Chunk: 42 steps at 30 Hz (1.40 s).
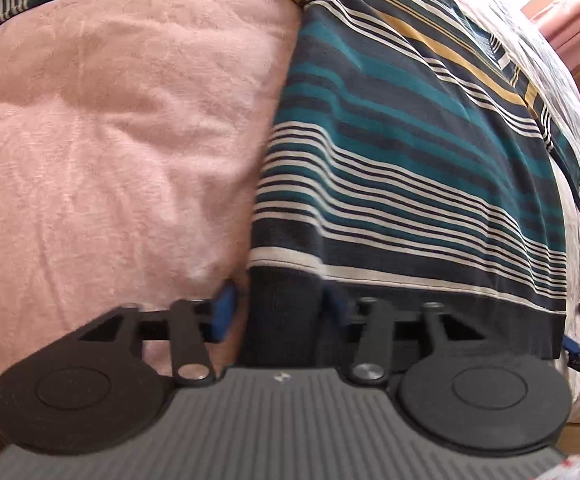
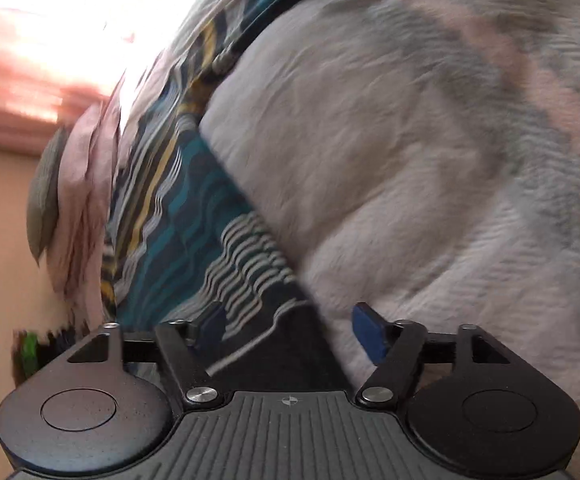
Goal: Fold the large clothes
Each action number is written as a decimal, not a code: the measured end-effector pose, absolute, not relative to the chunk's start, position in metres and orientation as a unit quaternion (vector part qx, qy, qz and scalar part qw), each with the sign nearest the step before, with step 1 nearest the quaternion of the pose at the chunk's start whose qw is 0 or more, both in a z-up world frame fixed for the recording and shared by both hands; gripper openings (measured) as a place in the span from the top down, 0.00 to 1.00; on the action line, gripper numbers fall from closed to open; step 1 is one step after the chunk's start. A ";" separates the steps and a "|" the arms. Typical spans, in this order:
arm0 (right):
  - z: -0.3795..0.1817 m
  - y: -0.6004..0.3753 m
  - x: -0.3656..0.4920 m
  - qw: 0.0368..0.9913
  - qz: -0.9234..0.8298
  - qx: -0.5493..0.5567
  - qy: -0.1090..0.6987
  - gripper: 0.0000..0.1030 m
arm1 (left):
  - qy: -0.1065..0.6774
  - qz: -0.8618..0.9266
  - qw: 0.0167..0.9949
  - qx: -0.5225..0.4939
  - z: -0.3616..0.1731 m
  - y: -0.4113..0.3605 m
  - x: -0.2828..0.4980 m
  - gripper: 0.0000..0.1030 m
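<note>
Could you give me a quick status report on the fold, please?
Left gripper and right gripper: each straddles a corner of the striped sweater's dark hem, jaws not closed. Nothing in the way.

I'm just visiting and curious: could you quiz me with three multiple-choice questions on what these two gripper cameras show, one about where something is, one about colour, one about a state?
1. In the left wrist view, where does the pink blanket lie relative to the striped garment?
A. left of it
B. on top of it
C. right of it

2. Which stripe colour does the garment carry?
A. red
B. teal
C. purple

3. What lies between the left gripper fingers?
A. nothing
B. the blanket
C. the garment's dark hem

Answers: 1 A, the pink plush fills the left half of the view. 2 B, teal bands run among navy, white and mustard. 3 C, the dark hem runs between the blue pads.
</note>
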State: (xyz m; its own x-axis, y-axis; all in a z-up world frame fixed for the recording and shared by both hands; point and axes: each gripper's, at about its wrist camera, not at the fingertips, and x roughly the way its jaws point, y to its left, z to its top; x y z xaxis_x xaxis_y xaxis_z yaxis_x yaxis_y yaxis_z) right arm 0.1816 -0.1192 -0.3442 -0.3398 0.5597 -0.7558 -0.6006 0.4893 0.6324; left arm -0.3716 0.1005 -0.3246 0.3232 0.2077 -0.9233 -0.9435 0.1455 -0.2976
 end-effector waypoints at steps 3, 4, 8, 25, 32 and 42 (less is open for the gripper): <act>-0.352 -0.111 0.150 0.599 0.494 -0.071 0.625 0.97 | 0.357 0.422 0.664 -0.504 -0.328 0.103 -0.385 0.52; -0.351 -0.110 0.145 0.595 0.486 -0.065 0.636 0.98 | 0.352 0.414 0.668 -0.508 -0.329 0.104 -0.383 0.57; -0.304 -0.120 0.143 0.611 0.521 -0.057 0.593 0.99 | 0.376 0.366 0.719 -0.455 -0.306 0.098 -0.367 0.92; -0.285 -0.057 0.054 0.667 0.577 -0.341 0.325 0.47 | 0.431 0.458 0.728 -0.274 -0.280 0.054 -0.309 0.73; -0.333 -0.104 0.039 0.613 0.527 -0.359 0.467 0.47 | 0.478 0.480 0.642 -0.358 -0.322 -0.021 -0.288 0.71; -0.190 -0.176 0.036 0.592 0.585 -0.299 0.468 0.36 | 0.449 0.520 0.638 -0.348 -0.178 -0.114 -0.281 0.49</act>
State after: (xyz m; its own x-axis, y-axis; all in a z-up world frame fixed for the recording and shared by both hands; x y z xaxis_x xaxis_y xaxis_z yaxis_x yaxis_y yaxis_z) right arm 0.0358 -0.1757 -0.1902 -0.1214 0.4119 -0.9031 -0.9715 0.1374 0.1932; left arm -0.2813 -0.1143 -0.1785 0.0563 0.3507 -0.9348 -0.9756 0.2181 0.0231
